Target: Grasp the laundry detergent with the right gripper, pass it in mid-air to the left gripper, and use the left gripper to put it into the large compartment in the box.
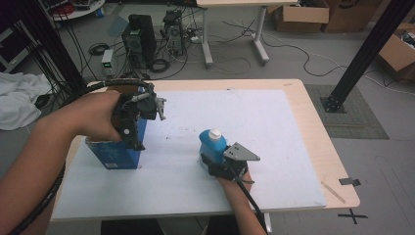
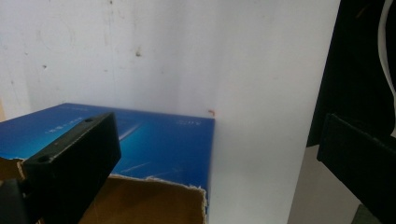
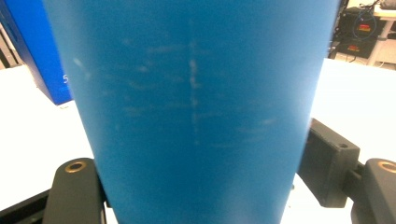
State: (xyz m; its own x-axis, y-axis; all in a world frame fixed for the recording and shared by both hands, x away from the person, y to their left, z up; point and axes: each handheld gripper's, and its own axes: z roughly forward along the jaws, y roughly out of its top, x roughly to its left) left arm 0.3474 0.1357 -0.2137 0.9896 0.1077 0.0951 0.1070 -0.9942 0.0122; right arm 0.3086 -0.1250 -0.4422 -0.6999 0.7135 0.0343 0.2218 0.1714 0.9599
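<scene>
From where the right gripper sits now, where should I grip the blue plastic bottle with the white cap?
Grip the blue plastic bottle across its broad lower body, coming level from the near side, where the right gripper already brackets it. It stands upright, and its smooth walls narrow toward the white cap.

Even overhead light, soft close-ups

High view is evenly lit and a bit hazy, kinda low-res; the white counter (image 1: 274, 147) reads pale bluish with no hard glare, and the blue box (image 1: 115, 154) and blue bottle (image 1: 213, 144) throw only faint, short shadows, so the light seems to come from above. Room edges go darker at top left, and straight lines bow slightly near the corners. In the left gripper view the near black parts of the hand-held gripper are soft and underexposed, with the background washed out. The right gripper view has the bottle so close it's blurry, scuffs smeared, and the counter beside it is blown out bright.
</scene>
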